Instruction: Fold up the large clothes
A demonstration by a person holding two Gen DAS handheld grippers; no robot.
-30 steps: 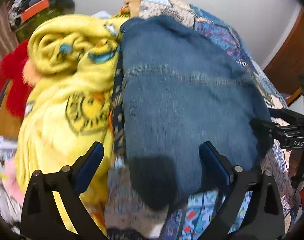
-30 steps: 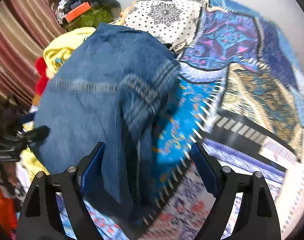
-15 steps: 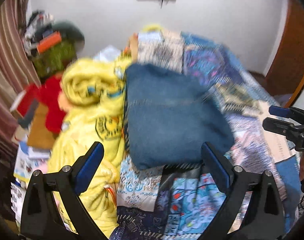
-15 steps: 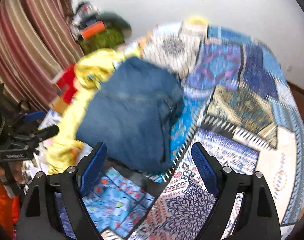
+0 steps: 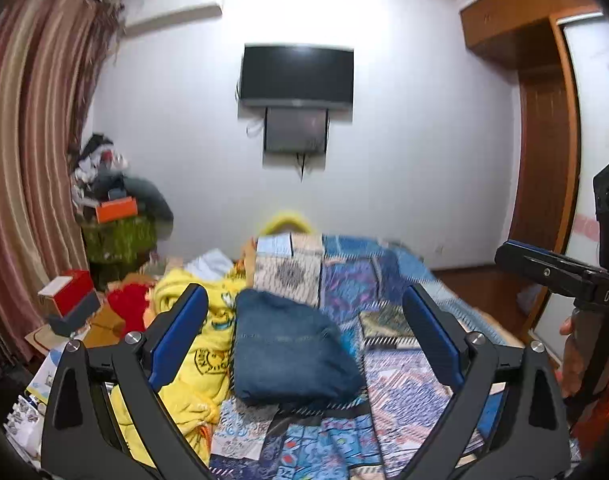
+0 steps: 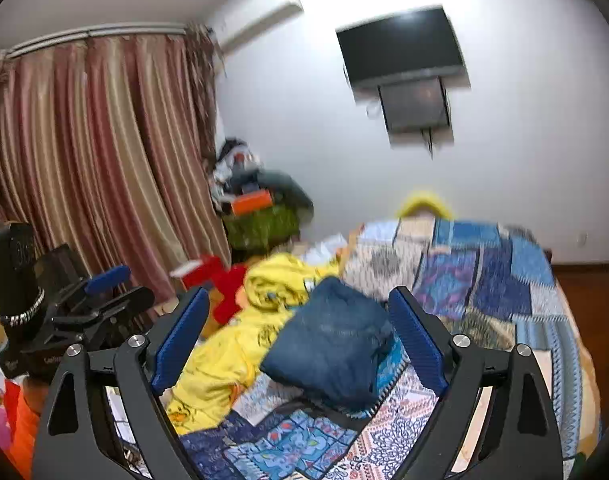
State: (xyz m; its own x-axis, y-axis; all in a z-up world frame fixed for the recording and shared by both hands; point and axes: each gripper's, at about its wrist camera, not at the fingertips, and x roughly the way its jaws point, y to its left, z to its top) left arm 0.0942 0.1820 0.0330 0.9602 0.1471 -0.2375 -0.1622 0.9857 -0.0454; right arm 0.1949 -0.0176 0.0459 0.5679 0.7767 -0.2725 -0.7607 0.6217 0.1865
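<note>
Left gripper (image 5: pixel 304 332) held above the near end of the bed, jaws spread wide, nothing between the blue pads. Right gripper (image 6: pixel 298 332) likewise raised, jaws wide apart, empty. Folded denim garment (image 5: pixel 288 354) lies as a compact blue bundle on the patchwork bedspread (image 5: pixel 400 376), toward the bed's left side; neither gripper touches it. Its left edge sits against a rumpled yellow blanket (image 5: pixel 200 344) that runs along the bed's left edge. Red item (image 5: pixel 128 304) just beyond the blanket, at the bed's left edge. Striped curtain (image 6: pixel 104 160) on the left wall; dark TV (image 5: pixel 296 74) mounted on the far wall above the bed's far end. Both views show motion blur.
</note>
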